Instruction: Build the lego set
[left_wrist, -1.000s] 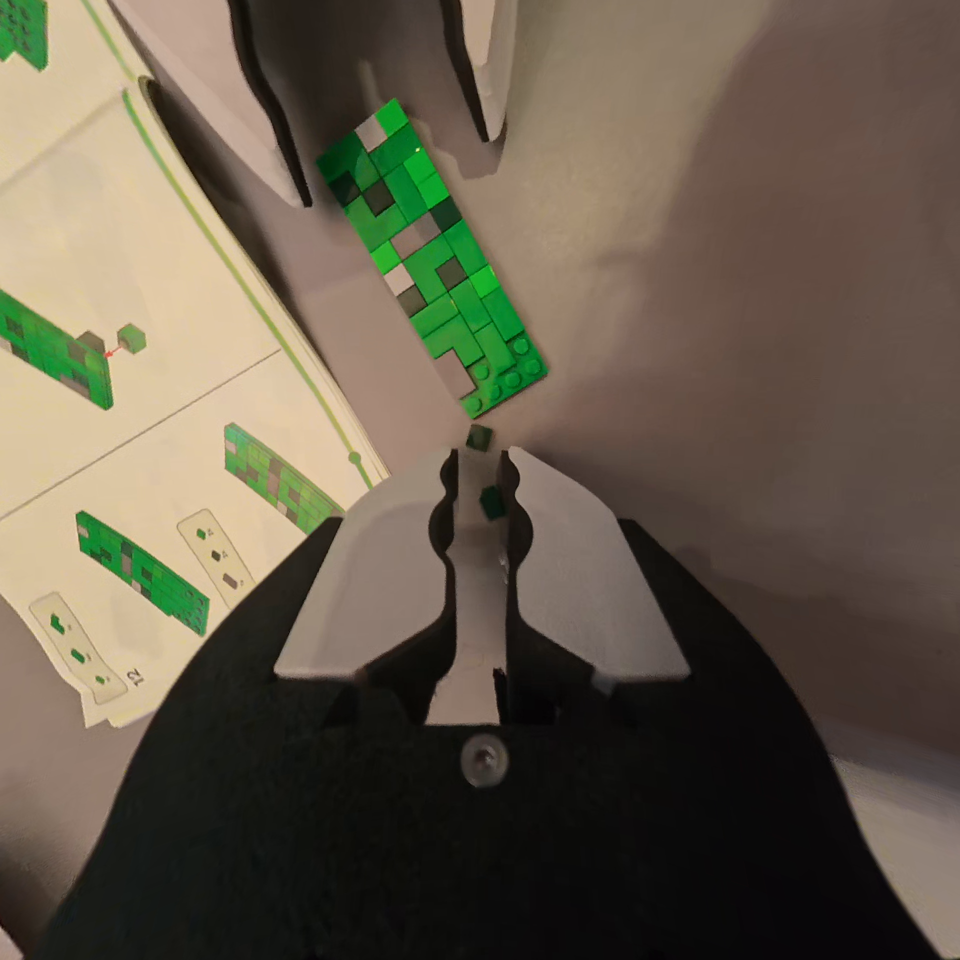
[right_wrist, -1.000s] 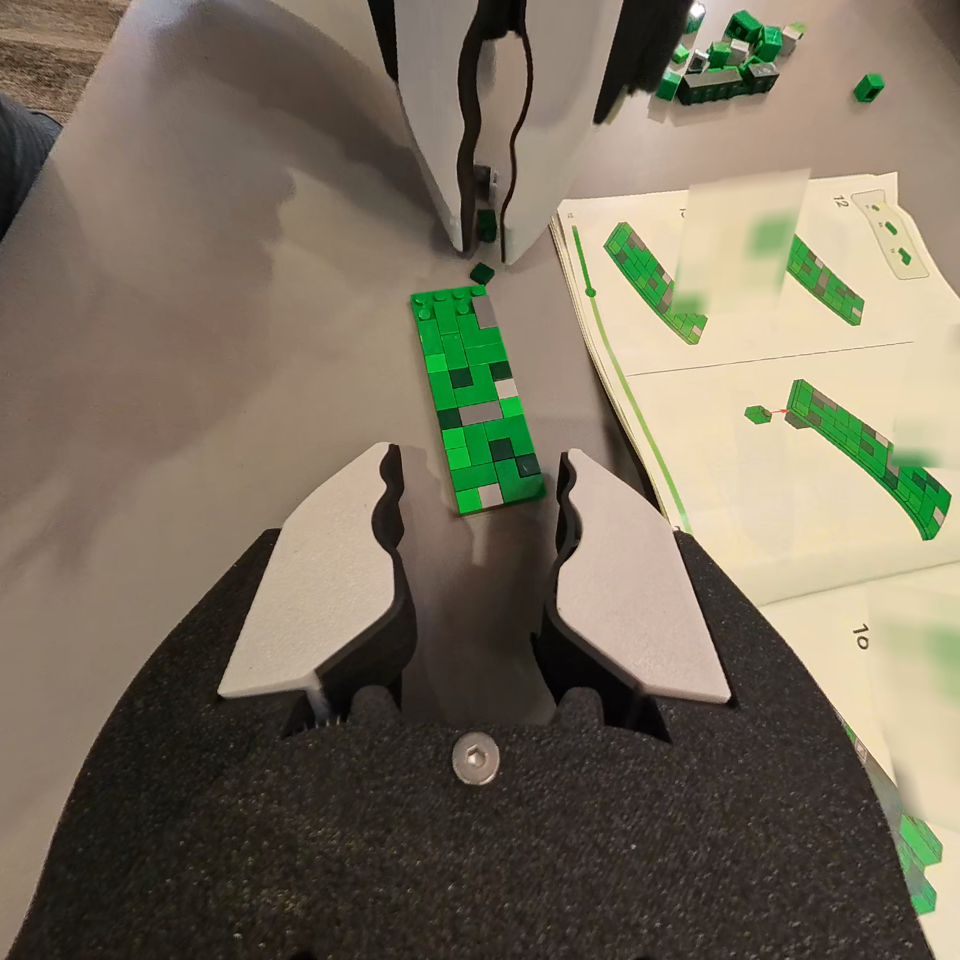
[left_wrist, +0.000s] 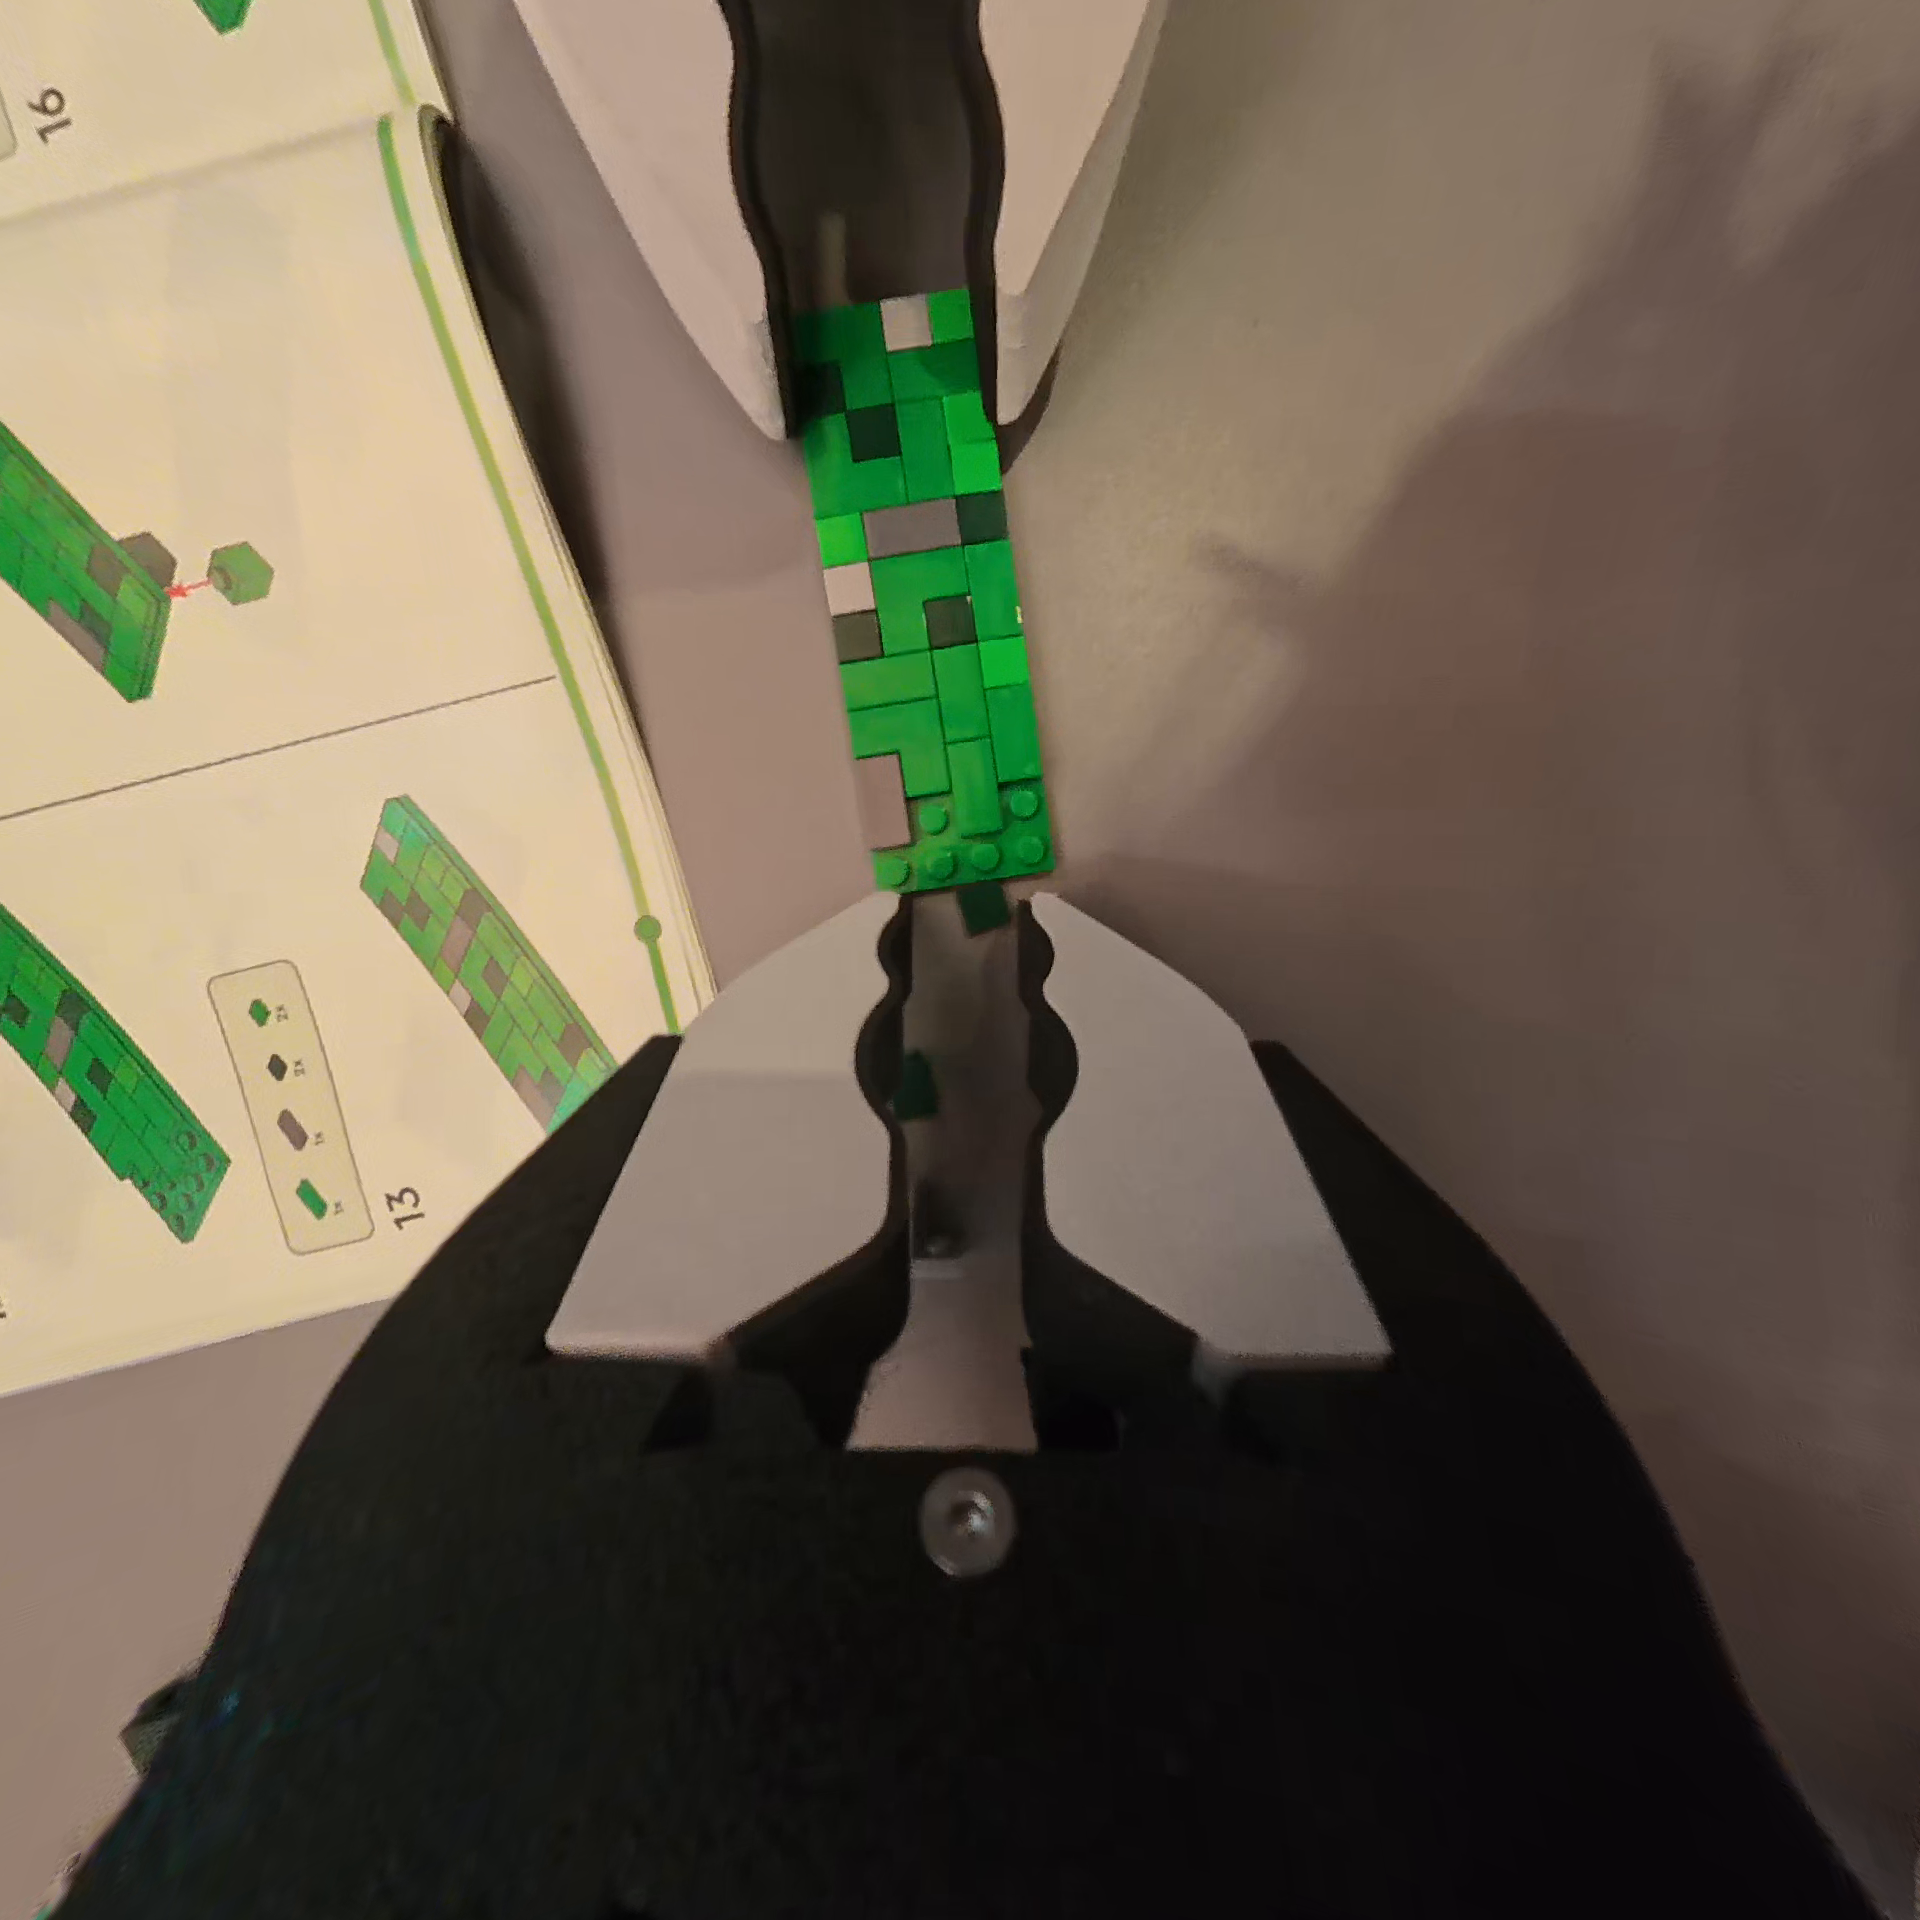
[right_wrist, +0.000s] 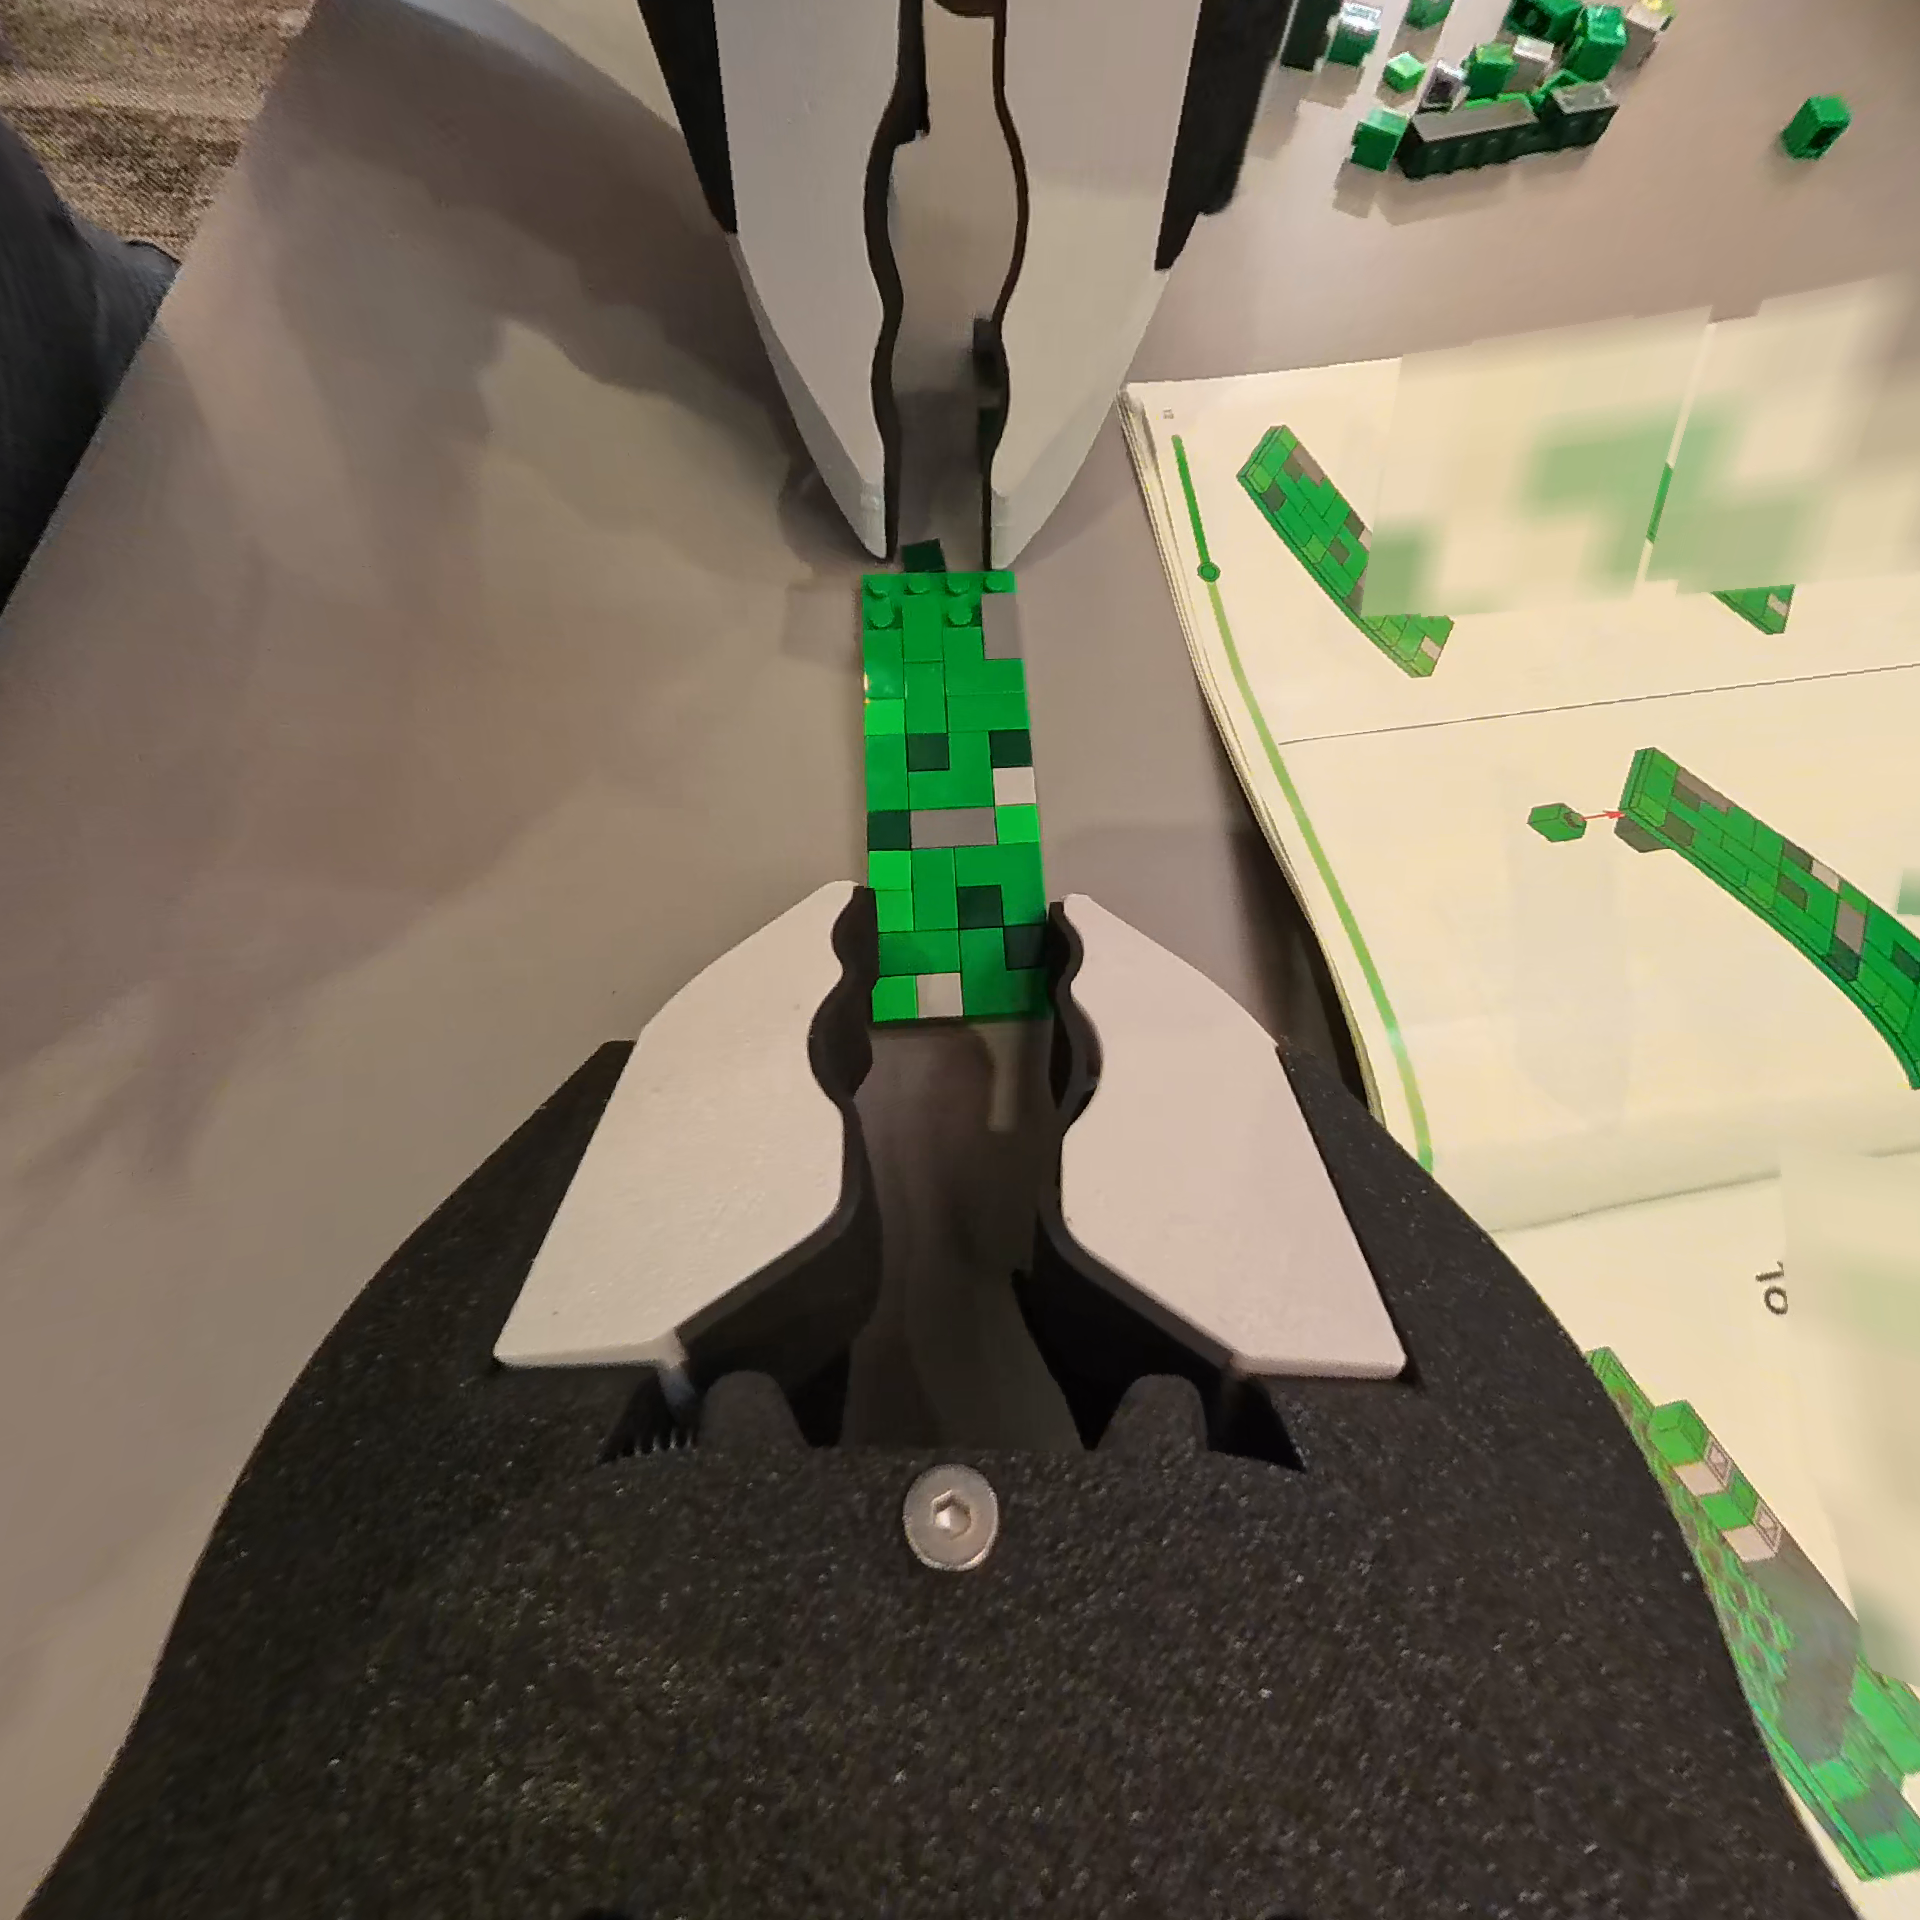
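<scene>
My right gripper (right_wrist: 956, 935) jaws clamp the green plate (right_wrist: 951, 790); my left gripper (left_wrist: 961, 914) jaws stand narrow by a dark tile (left_wrist: 982, 906).

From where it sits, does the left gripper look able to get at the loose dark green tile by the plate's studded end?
Probably yes: the dark green tile lies right at the left gripper tips, nothing between.

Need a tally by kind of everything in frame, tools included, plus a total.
Tools: 2, left tool and right tool
Tiled green plate: 1
Small dark green pieces at the left tool: 2
Instruction booklet: 1
Brick pile: 1, contents too blurred to count
Lone green brick: 1
Total: 8
</scene>
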